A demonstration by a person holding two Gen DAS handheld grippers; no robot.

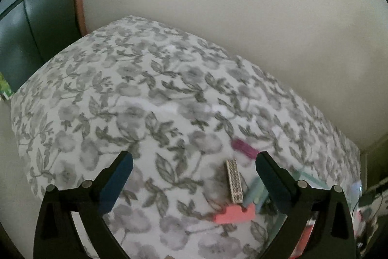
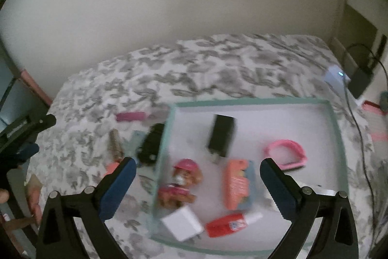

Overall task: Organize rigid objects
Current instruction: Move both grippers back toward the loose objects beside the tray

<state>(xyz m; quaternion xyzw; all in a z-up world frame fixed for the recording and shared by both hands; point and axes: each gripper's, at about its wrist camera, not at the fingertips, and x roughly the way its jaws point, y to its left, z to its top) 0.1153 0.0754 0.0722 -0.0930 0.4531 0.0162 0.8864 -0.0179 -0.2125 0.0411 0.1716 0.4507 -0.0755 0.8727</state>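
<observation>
My right gripper (image 2: pixel 196 182) is open and empty above a teal-rimmed white tray (image 2: pixel 338 135). The tray holds a black charger (image 2: pixel 222 136), a pink wristband (image 2: pixel 287 153), a toy dog figure (image 2: pixel 180 182), an orange packet (image 2: pixel 237 186), a white cube (image 2: pixel 181 223) and a red tube (image 2: pixel 228 225). Left of the tray lie a black key fob (image 2: pixel 150 145), a studded bar (image 2: pixel 115 146) and a purple stick (image 2: pixel 132 116). My left gripper (image 1: pixel 194 177) is open and empty over the studded bar (image 1: pixel 234 180), the purple stick (image 1: pixel 243 148) and a pink piece (image 1: pixel 234 214).
Everything lies on a bed with a grey floral cover (image 1: pixel 121 101) against a cream wall. A white plug with a blue light (image 2: pixel 335 74), a black adapter (image 2: pixel 361 84) and cables lie at the bed's far right. The left gripper shows at the left edge of the right wrist view (image 2: pixel 24 137).
</observation>
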